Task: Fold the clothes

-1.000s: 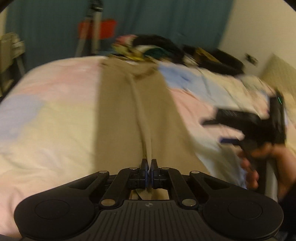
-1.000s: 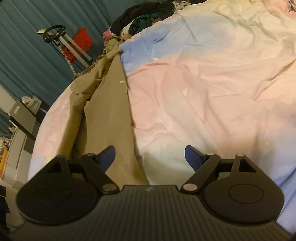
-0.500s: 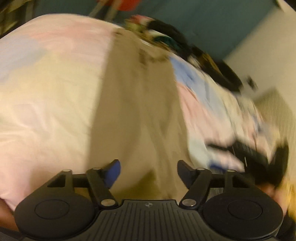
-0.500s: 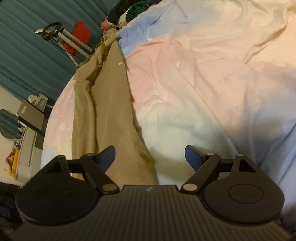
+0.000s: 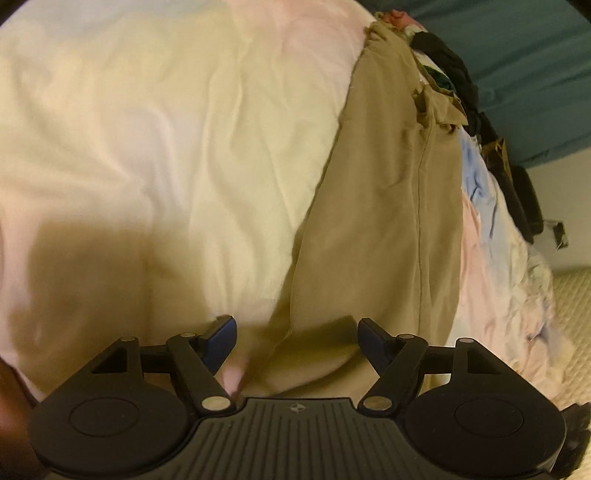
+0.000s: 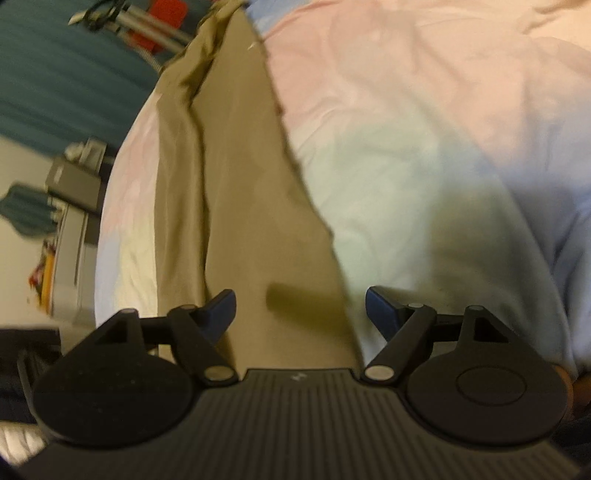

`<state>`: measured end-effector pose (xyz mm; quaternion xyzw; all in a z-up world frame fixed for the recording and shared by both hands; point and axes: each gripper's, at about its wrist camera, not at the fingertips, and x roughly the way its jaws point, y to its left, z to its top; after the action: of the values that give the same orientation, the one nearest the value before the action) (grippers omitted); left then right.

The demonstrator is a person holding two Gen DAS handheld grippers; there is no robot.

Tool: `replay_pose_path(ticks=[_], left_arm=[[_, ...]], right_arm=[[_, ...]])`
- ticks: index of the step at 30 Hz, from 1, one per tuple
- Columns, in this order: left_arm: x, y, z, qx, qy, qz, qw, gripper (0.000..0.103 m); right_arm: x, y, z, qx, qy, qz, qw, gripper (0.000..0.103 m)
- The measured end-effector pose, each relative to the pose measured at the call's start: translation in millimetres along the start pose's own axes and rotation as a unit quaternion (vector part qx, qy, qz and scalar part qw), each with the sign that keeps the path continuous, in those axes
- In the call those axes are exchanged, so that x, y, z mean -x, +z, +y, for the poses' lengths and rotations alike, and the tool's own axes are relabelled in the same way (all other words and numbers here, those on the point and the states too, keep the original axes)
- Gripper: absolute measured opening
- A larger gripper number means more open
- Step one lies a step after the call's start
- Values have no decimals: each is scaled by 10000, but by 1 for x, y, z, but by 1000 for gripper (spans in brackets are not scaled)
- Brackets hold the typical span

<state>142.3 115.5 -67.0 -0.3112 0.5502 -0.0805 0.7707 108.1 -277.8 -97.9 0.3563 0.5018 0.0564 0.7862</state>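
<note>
Khaki trousers point(image 5: 384, 206) lie lengthwise on the pastel bedspread point(image 5: 166, 147), legs together, waistband at the far end. My left gripper point(image 5: 297, 336) is open and empty, low over the near left edge of the trouser legs. In the right wrist view the trousers point(image 6: 243, 177) run from near the fingers up to the far end. My right gripper point(image 6: 301, 310) is open and empty, over the near right edge of the legs.
A pile of dark and coloured clothes point(image 5: 454, 74) lies past the waistband. A teal curtain point(image 5: 524, 51) hangs behind the bed. A tripod with a red object point(image 6: 147, 26) and a grey cabinet point(image 6: 70, 236) stand beside the bed.
My left gripper was shut on the trouser hem a second ago; it has opened, let the cloth drop flat, and dipped toward the bed. My right gripper has moved closer over the leg ends.
</note>
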Motion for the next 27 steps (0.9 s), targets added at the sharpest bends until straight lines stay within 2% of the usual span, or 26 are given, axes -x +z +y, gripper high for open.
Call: replay_pose_path(ticks=[4,5,7,8,9,10,11,12,14,16,18,21,22,23,24,25,26,27], left_arm=[[-2,0,1,9,-88,147,9999,72],[-3,-1,-1,-18,-130,197,9997,69],[-2,-15,-5,-45,-281,280,9992,56],[0,-17,-5,-43,-381,312,9988,48],[2,-19,-5,-27,-459,308,9985,42],[4,-21,-4,-9,-517,293,9982,41],[4,-22,-3,23,-542,309,9981,40],[5,-22,-3,55,-567,324,9978,40],[1,-24,-4,92,-518,410,9978,41],[-7,-24,-6,86,-377,559,9977,49],[-11,-24,-9,25,-275,664,9974,63],[-14,-25,-16,-146,-283,744,9967,63],[-15,-26,-19,-241,-305,772,9963,60],[-16,-27,-23,-329,-335,797,9957,48],[-16,-28,-24,-357,-423,804,9952,33],[-15,-26,-23,-298,-472,781,9954,25],[-14,-25,-22,-240,-527,753,9955,7],[-11,-23,-23,-190,-619,700,9954,6]], right_arm=[[-5,-1,5,104,-33,187,9998,80],[-4,-2,6,108,32,250,9996,80],[-2,-4,5,90,310,438,9985,79],[-1,-5,4,55,465,488,9977,76],[1,-7,4,13,596,493,9970,64],[5,-9,3,-20,691,477,9965,55],[7,-11,1,-61,737,484,9961,51],[8,-13,0,-97,763,499,9958,47],[6,-17,1,-107,614,612,9962,47],[1,-22,5,-22,392,721,9966,46],[-3,-29,11,139,129,824,9964,46],[-4,-32,22,484,59,891,9948,48],[-5,-32,24,539,90,910,9944,47],[-5,-33,26,591,125,923,9939,47],[-3,-32,28,627,180,908,9937,40],[-1,-32,29,642,244,885,9937,13],[1,-31,30,643,314,854,9938,10],[5,-28,29,574,419,789,9943,9]])
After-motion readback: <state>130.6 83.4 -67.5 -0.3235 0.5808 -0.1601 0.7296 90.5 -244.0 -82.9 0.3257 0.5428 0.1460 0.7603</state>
